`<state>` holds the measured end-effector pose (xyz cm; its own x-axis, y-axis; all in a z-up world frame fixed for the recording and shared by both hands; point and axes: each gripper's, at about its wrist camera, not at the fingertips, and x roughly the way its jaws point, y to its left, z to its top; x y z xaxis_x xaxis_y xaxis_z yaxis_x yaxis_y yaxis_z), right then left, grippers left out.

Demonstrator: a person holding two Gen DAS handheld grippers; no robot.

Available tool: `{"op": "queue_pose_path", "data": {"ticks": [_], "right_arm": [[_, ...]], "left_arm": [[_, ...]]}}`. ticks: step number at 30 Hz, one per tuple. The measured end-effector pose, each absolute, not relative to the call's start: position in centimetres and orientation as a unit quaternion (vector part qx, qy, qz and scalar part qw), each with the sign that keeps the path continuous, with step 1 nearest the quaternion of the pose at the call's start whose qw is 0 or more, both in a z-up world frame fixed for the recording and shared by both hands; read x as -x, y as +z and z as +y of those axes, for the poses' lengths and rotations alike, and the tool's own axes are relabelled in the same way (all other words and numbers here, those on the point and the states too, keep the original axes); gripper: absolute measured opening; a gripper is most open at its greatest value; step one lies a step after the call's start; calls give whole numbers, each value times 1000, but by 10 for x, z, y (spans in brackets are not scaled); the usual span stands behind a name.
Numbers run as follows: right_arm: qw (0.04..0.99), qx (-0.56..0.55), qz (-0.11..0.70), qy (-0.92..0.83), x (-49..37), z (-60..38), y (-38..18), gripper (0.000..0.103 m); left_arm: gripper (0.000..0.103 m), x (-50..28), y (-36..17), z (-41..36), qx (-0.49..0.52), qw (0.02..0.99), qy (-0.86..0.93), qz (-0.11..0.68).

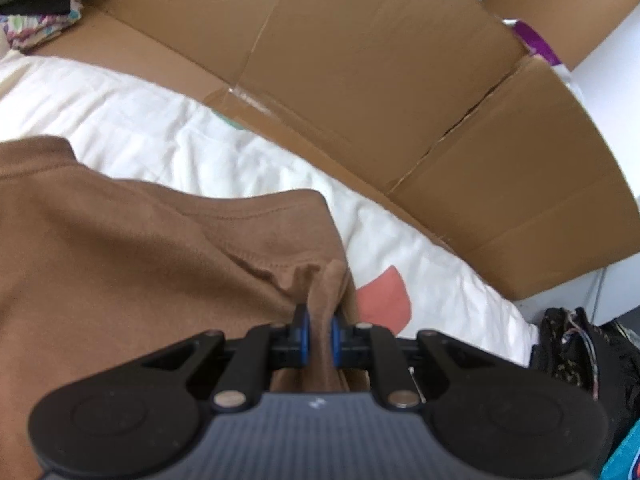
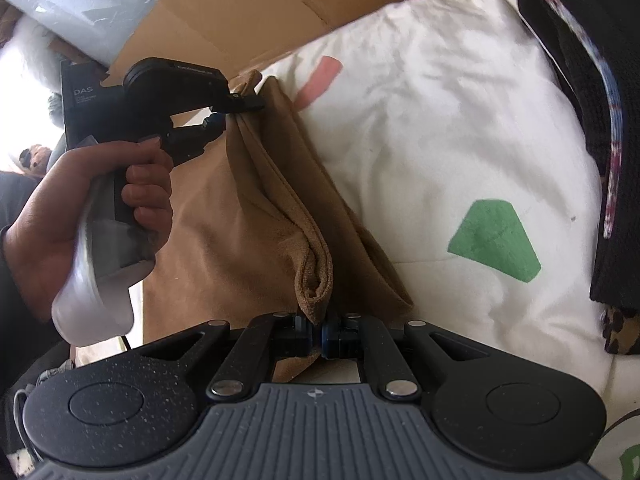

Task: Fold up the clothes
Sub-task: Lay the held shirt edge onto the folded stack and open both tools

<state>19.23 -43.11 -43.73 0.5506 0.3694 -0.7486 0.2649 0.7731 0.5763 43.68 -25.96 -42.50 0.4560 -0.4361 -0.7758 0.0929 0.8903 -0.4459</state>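
Two-handed carry of a fold edge. We see the brown garment (image 1: 120, 248) lying on the white bedcover (image 1: 132, 112), with flattened cardboard (image 1: 380, 60) beyond it and dark clothes (image 2: 576, 80) heaped at the bed's side. The left gripper (image 1: 319, 334) is clenched on a bunched ridge of the brown cloth, which stands up between its blue pads (image 1: 305, 336); the right gripper (image 2: 318, 332) is pinched tight on a doubled corner of the same garment, the layered hem rising just ahead of it. In the right wrist view a hand (image 2: 100, 200) holds the left tool at the far end of this raised edge, so the two grips mark the ends of one fold line. We judge the step to be laying this lifted edge over the flat part of the garment. To do it well, we keep both grips closed, hold the edge taut between them without stretching it, bring both ends across together so the fold falls straight, and lower until the cloth rests on the layer beneath before letting go. Uneven travel would likely skew the crease.
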Motion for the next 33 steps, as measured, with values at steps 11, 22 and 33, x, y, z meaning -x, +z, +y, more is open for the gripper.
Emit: {"op": "queue_pose_path", "data": {"ticks": [11, 22, 33], "right_arm": [[795, -367, 482, 23, -191, -442, -454, 4], [800, -329, 501, -10, -185, -444, -427, 30], [831, -274, 482, -30, -195, -446, -417, 39]], "left_arm": [[29, -440, -424, -264, 155, 824, -204, 506], [28, -423, -383, -237, 85, 818, -274, 498], [17, -408, -419, -268, -2, 799, -307, 517]]}}
